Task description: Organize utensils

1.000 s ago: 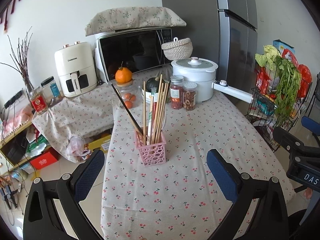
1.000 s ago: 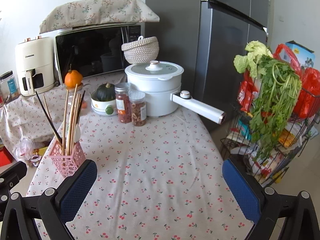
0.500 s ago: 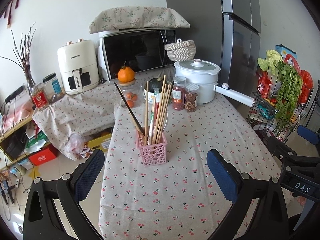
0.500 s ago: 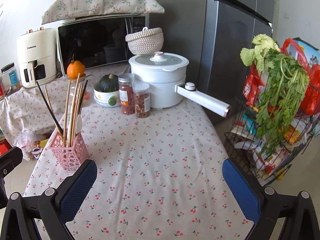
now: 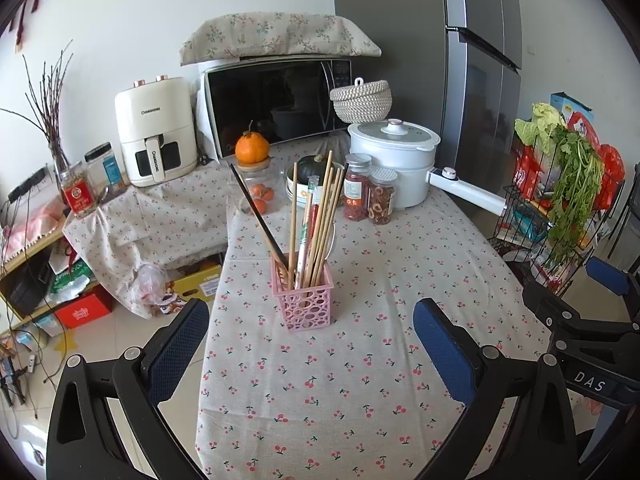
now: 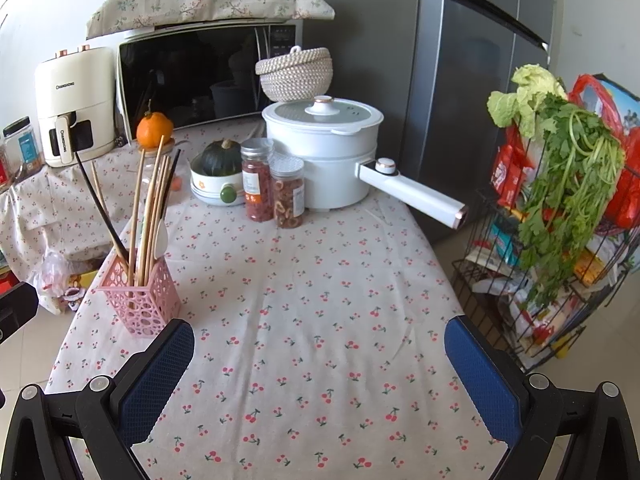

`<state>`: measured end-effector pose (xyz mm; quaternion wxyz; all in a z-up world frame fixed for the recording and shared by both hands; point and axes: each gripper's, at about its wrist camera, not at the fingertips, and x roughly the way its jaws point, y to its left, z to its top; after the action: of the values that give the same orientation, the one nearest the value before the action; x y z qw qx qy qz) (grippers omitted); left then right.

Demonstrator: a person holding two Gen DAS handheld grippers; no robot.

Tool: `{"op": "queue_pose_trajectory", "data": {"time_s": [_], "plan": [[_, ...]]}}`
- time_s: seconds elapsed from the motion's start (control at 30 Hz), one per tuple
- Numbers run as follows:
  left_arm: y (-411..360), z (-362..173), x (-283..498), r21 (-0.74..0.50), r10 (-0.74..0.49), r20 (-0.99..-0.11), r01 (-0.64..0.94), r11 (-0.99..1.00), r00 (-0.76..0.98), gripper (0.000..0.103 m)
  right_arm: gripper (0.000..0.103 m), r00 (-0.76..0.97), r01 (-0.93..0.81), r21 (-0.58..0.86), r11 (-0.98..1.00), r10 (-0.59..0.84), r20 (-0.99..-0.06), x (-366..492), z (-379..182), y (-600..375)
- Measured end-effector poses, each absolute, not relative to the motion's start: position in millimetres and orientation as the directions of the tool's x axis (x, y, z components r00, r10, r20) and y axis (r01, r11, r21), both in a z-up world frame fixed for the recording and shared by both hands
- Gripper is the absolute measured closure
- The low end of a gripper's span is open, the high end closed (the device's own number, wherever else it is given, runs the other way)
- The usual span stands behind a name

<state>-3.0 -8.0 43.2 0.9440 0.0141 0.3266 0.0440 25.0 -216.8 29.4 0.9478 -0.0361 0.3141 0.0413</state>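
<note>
A pink perforated holder (image 5: 306,303) (image 6: 139,301) stands upright on the cherry-print tablecloth (image 5: 360,380) (image 6: 320,320), near its left edge. Several wooden chopsticks (image 5: 320,216) (image 6: 150,208), a dark chopstick (image 5: 259,216) and a white spoon (image 6: 161,236) stick up out of it. My left gripper (image 5: 310,356) is open, held back from the holder with nothing between its blue pads. My right gripper (image 6: 320,376) is open over bare cloth, the holder off to its left. The right gripper's frame (image 5: 592,332) shows at the left wrist view's right edge.
At the table's back stand a white pot with a long handle (image 6: 332,152), two spice jars (image 6: 272,196), a bowl holding a dark squash (image 6: 218,176) and an orange on a jar (image 5: 252,150). A wire rack of greens (image 6: 560,220) stands right of the table.
Both grippers have drawn back and up from the table, so the holder and pot look smaller and farther. Nothing on the table has moved; both grippers stay open.
</note>
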Motion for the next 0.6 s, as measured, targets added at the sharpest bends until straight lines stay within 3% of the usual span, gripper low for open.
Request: {"op": "queue_pose_trajectory", "data": {"time_s": [0.6], "plan": [[-9.6,40.9,-2.4,0.055,0.082,-0.622,-0.061,0.997,0.779,0.0,0.0,0.795,-0.099,-0.038,0.994,0.056,-0.603,25.6,28.1,-218.0]]}}
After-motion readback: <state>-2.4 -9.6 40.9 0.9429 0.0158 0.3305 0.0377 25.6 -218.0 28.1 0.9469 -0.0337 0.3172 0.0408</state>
